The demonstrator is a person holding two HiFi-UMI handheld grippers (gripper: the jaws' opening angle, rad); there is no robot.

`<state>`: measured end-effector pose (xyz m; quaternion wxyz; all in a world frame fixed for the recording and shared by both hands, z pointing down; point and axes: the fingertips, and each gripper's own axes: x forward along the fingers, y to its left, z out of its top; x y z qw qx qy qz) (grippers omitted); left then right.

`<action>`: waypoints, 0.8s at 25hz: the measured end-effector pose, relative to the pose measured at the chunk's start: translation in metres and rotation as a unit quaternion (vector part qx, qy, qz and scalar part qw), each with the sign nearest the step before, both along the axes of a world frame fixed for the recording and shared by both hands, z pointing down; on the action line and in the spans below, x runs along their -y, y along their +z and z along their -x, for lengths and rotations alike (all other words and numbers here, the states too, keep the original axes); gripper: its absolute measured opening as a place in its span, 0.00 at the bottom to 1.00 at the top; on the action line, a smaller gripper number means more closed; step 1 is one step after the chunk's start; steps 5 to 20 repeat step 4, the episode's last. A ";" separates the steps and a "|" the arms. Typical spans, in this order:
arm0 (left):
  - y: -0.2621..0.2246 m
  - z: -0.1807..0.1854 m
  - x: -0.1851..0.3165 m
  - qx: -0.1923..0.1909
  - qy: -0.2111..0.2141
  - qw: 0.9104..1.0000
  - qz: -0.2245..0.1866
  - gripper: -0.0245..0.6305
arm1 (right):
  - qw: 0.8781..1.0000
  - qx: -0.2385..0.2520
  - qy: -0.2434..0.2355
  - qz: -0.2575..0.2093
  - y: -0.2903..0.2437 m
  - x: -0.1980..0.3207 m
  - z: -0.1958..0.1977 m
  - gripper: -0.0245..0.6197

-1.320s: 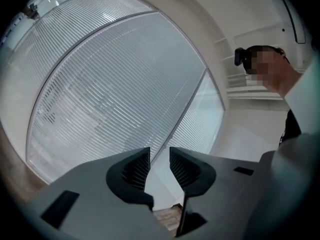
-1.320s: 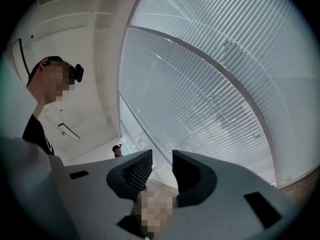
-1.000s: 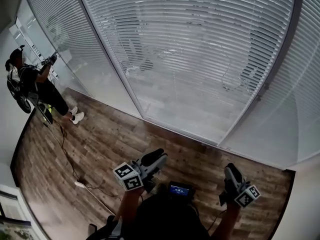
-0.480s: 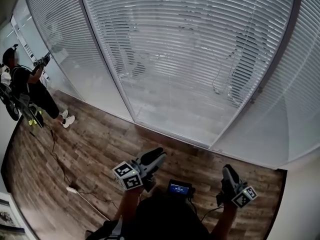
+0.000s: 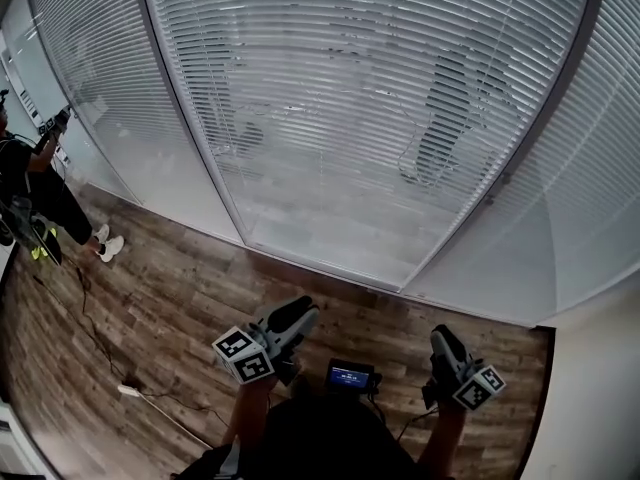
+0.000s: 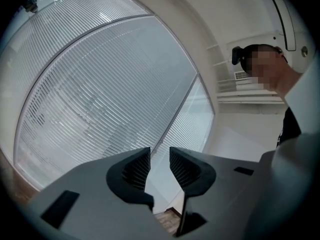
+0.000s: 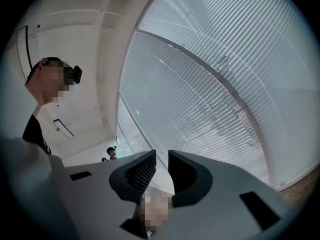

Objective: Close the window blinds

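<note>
Head view showed the window blinds [image 5: 370,98] hanging across the glass wall ahead of the person, their slats angled so that dim shapes behind them showed through. Below the blinds ran a wooden floor [image 5: 170,278]. Both tools were held low in that view, well short of the blinds and touching nothing. The left tool [image 5: 300,315] pointed toward the blinds. In the left gripper view its jaws stood a little apart, with only the slats beyond showing through the gap. The right tool [image 5: 441,336], likewise short of the blinds, had just been closing its jaws, yet a narrow gap remained with nothing in it. A small lit screen [image 5: 350,376] sat between the two tools. Far to the left along the blinds, a second person [image 5: 35,183] reached up toward the glass, and a cable [image 5: 95,333] trailed over the floor nearby.
</note>
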<state>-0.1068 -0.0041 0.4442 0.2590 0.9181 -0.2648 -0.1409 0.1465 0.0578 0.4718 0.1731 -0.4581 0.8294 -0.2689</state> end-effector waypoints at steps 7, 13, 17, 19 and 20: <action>0.001 0.005 0.004 -0.005 0.003 1.000 0.002 0.22 | 1.000 -0.003 0.000 0.004 0.002 0.002 0.008 0.17; 0.001 0.005 0.004 -0.005 0.003 1.000 0.002 0.22 | 1.000 -0.003 0.000 0.004 0.002 0.002 0.008 0.17; 0.001 0.005 0.004 -0.005 0.003 1.000 0.002 0.22 | 1.000 -0.003 0.000 0.004 0.002 0.002 0.008 0.17; 0.001 0.005 0.004 -0.005 0.003 1.000 0.002 0.22 | 1.000 -0.003 0.000 0.004 0.002 0.002 0.008 0.17; 0.001 0.005 0.004 -0.005 0.003 1.000 0.002 0.22 | 1.000 -0.003 0.000 0.004 0.002 0.002 0.008 0.17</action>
